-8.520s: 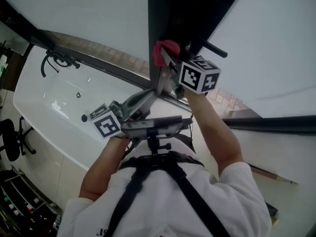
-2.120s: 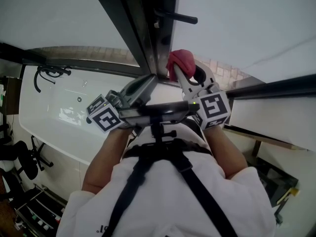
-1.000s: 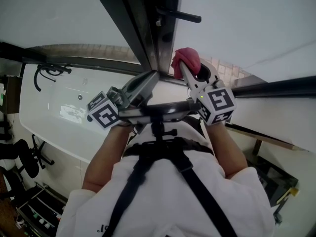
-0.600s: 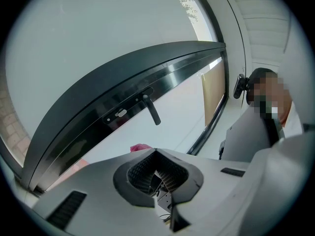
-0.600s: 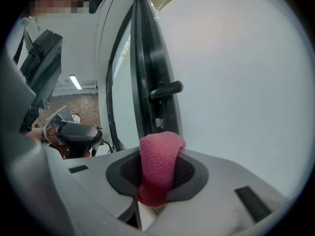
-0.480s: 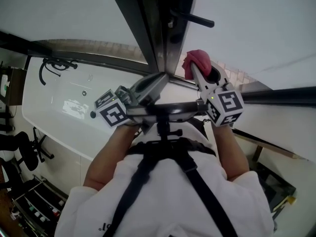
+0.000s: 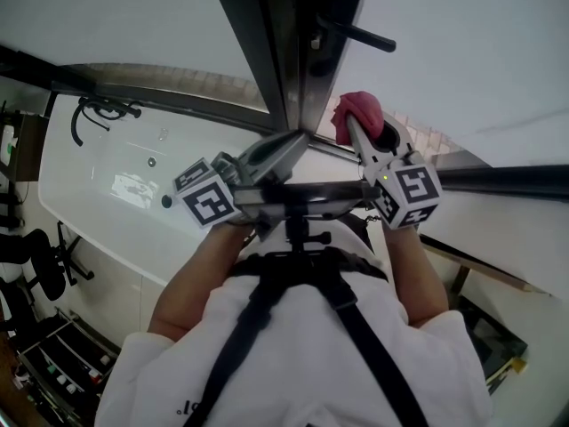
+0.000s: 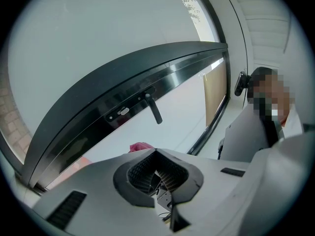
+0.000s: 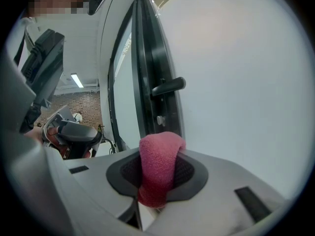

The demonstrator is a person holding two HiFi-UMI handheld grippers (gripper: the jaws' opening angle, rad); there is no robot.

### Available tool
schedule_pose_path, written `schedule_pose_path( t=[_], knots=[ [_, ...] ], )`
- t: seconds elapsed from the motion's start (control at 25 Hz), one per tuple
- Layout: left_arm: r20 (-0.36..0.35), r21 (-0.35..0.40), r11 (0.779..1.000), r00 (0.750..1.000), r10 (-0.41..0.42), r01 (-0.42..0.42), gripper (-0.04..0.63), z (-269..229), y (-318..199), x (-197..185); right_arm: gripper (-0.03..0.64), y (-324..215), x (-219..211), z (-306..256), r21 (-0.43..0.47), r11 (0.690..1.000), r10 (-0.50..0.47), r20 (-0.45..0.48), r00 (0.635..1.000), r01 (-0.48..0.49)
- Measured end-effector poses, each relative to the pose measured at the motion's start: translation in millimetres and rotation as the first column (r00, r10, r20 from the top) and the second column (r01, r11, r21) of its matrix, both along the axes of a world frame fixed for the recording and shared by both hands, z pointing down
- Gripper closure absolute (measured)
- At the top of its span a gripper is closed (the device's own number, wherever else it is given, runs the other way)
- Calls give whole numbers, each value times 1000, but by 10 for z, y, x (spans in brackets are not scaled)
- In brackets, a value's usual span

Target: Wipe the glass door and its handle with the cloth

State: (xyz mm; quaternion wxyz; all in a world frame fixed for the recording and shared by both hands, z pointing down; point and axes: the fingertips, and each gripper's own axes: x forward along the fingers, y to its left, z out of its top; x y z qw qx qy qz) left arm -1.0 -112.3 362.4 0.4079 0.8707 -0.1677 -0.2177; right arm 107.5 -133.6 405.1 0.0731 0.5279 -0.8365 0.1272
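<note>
Two tongs: my right tongs (image 9: 157, 181) clamp the pink cloth (image 9: 158, 156); my left tongs (image 8: 156, 152) are closed on nothing. From the right tongs the black lever handle (image 9: 170, 86) lies ahead, above the cloth, long axis crosswise, with the glass door (image 9: 241, 82) pane beside it; I judge the right side nearer

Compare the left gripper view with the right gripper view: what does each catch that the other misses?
Left only: the left claw head-on, shut with nothing in it. Right only: the right claw shut on the pink knit cloth, and a ceiling strip light. Both: that cloth, the black lever handle and the dark-framed glass door.
</note>
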Motion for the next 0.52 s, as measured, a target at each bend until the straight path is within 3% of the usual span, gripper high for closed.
schedule_pose_path(
  t=[0.52],
  knots=[
    [6, 7, 1000, 1000, -21, 21, 603, -21, 6, -34, 528, -38, -67, -20, -2, 999, -37, 2, 999, 37]
  ],
)
